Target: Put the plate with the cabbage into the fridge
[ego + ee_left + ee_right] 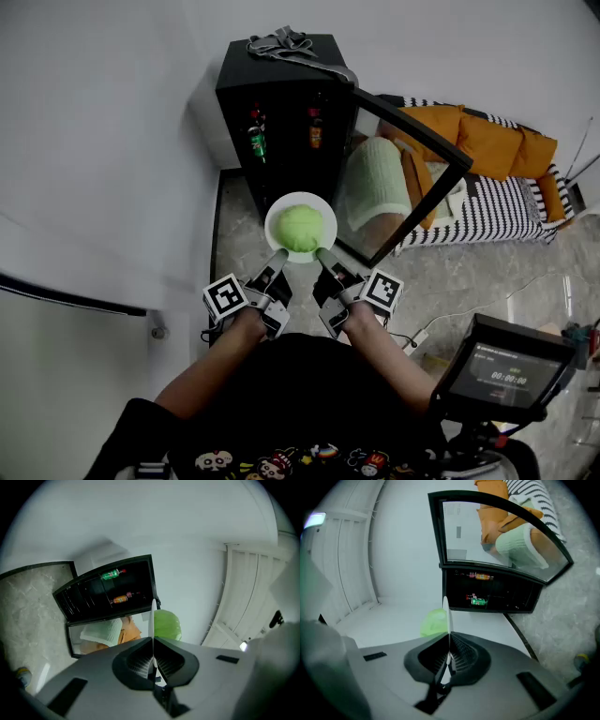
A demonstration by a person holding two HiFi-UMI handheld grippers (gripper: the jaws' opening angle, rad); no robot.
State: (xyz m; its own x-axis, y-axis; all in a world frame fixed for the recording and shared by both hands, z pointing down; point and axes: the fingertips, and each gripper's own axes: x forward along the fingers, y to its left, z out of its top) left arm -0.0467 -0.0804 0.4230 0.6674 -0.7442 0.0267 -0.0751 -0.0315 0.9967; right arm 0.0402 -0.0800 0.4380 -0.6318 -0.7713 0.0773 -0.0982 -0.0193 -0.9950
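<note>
A white plate [277, 214] carries a green cabbage [300, 228] and is held level in the air in front of the black fridge [281, 112]. My left gripper [278, 255] is shut on the plate's near left rim, and my right gripper [323, 254] is shut on its near right rim. In the left gripper view the plate [153, 620] shows edge-on between the jaws, with the cabbage [167, 624] beside it. The right gripper view shows the same plate [447, 616] edge-on and the cabbage [433, 622] to its left. The fridge's glass door [405, 178] stands open to the right.
Bottles and a can [257, 141] sit on the fridge's shelves. A folded cloth [281, 41] lies on top of the fridge. A striped sofa with orange cushions [487, 150] is at the right. A white wall [94, 141] runs along the left. A screen on a stand [502, 370] is near right.
</note>
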